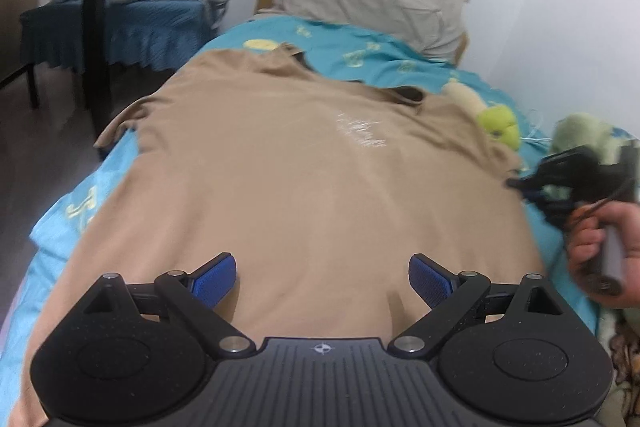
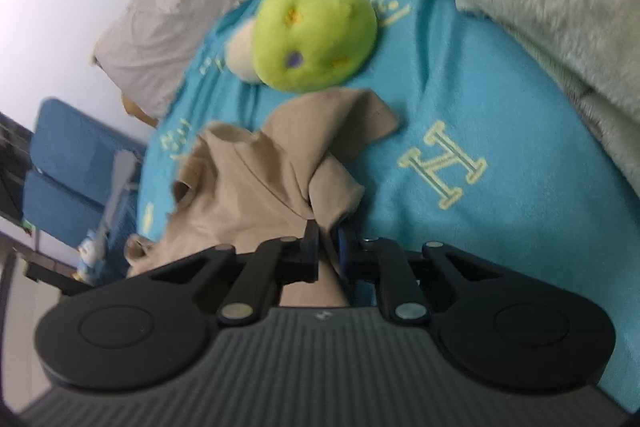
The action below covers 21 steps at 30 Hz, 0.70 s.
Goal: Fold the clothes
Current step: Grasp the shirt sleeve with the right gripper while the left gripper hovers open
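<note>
Left wrist view: looks forward and down over the left gripper (image 1: 322, 281), along the tan shirt (image 1: 304, 179). Right wrist view: rolled, close above the right gripper (image 2: 329, 247) at the shirt's edge. Both show the green plush toy (image 2: 316, 31).

Green plush toy (image 2: 316, 35) crowds the shirt's (image 1: 304, 179) sleeve.

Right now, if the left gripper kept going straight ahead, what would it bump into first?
Most likely the tan shirt spread on the bed: the open left gripper points down at it, nothing between. Depth is hard to judge.
</note>
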Available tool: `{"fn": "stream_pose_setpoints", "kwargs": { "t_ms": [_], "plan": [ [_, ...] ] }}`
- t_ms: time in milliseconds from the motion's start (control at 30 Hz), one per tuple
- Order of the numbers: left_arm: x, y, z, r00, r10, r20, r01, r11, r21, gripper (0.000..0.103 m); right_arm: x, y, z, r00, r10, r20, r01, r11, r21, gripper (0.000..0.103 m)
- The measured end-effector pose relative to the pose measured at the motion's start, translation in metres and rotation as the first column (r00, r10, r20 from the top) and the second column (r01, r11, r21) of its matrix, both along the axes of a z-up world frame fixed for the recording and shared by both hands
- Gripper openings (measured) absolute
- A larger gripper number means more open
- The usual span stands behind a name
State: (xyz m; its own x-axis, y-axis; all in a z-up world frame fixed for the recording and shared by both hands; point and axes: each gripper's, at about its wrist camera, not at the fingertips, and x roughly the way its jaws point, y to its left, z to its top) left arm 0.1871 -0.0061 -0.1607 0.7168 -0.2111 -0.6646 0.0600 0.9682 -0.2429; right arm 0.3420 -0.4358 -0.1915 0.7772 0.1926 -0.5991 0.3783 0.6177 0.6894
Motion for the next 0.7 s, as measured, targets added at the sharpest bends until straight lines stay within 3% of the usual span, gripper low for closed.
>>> {"fn": "stream_pose_setpoints", "kwargs": {
  "t_ms": [100, 200, 267, 333, 467, 633, 667, 700],
  "plan": [
    [0.0, 0.008, 0.002, 1.0, 0.017, -0.009, -0.017, 0.999, -0.038, 0.095, -0.01, 0.009, 0.036, 0.998, -0.005, 0.058, 0.012, 0.992, -0.127, 0.01],
    [-0.002, 0.01, 0.003, 1.0, 0.025, -0.008, -0.026, 0.999, -0.039, 0.095, -0.029, 0.018, 0.067, 0.994, -0.014, 0.112, 0.046, 0.956, -0.29, 0.009],
    [-0.004, 0.01, 0.004, 1.0, 0.025, -0.014, -0.026, 0.999, -0.039, 0.095, -0.039, 0.015, 0.075, 0.99, -0.032, 0.14, 0.076, 0.943, -0.325, 0.008],
    [-0.005, 0.009, 0.004, 0.999, 0.024, -0.022, -0.025, 0.999, -0.043, 0.095, -0.047, 0.003, 0.071, 0.989, -0.058, 0.139, 0.095, 0.957, -0.276, 0.008],
    [-0.007, 0.008, 0.003, 0.999, 0.028, -0.031, -0.029, 0.999, -0.031, 0.095, -0.051, -0.015, 0.045, 0.991, -0.116, 0.074, 0.121, 0.99, -0.066, 0.009],
    [-0.008, 0.012, -0.002, 0.997, 0.049, -0.058, -0.051, 0.998, -0.041, 0.095, -0.048, -0.021, 0.016, 0.99, -0.137, 0.034, 0.131, 0.981, 0.141, 0.015],
    [-0.006, 0.013, -0.003, 0.997, 0.053, -0.063, -0.056, 0.997, -0.045, 0.095, -0.047, -0.022, 0.011, 0.989, -0.143, 0.024, 0.137, 0.977, 0.166, 0.023],
    [-0.005, 0.014, -0.005, 0.996, 0.056, -0.068, -0.06, 0.997, -0.05, 0.095, -0.047, -0.022, 0.006, 0.988, -0.152, 0.018, 0.146, 0.972, 0.182, 0.039]
  ]
}}
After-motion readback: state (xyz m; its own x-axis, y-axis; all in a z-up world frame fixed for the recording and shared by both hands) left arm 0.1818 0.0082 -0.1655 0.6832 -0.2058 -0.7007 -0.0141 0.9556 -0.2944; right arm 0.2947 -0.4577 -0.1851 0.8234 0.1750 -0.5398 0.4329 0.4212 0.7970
